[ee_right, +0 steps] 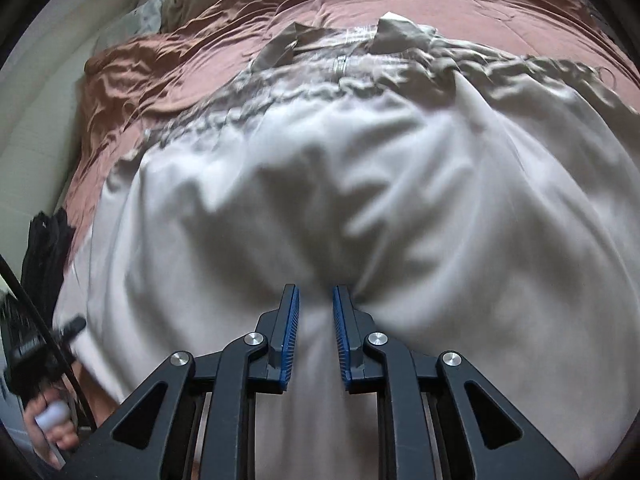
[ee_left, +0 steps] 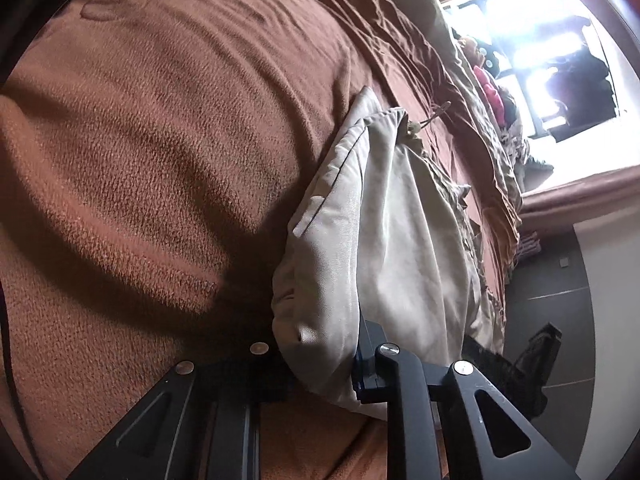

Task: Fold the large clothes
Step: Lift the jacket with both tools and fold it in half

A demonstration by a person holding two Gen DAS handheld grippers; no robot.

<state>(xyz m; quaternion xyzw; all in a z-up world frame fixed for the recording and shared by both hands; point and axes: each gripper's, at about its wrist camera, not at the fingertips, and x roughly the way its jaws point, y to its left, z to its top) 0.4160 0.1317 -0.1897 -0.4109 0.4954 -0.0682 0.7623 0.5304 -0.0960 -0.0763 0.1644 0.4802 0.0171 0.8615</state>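
Note:
A large pale beige garment (ee_right: 320, 184) lies spread over a brown bedspread (ee_right: 400, 4), its collar (ee_right: 400, 32) at the far end. My right gripper (ee_right: 316, 300) is shut on a gathered fold near the garment's near edge, and creases fan out from its blue pads (ee_right: 292, 332). In the left wrist view the garment (ee_left: 384, 216) rises in a bunched fold from my left gripper (ee_left: 324, 356), which is shut on its edge. Cloth hides one finger. The left gripper (ee_right: 68, 328) and the person's hand (ee_right: 52, 420) holding it show at the lower left of the right wrist view.
The brown blanket (ee_left: 160, 140) fills the left wrist view. A bright window (ee_left: 540, 40) and a heap of clothes with a pink item (ee_left: 488, 88) lie beyond it, beside dark floor tiles (ee_left: 560, 280). A dark garment (ee_right: 44, 248) hangs at the bed's left edge by a white wall (ee_right: 40, 120).

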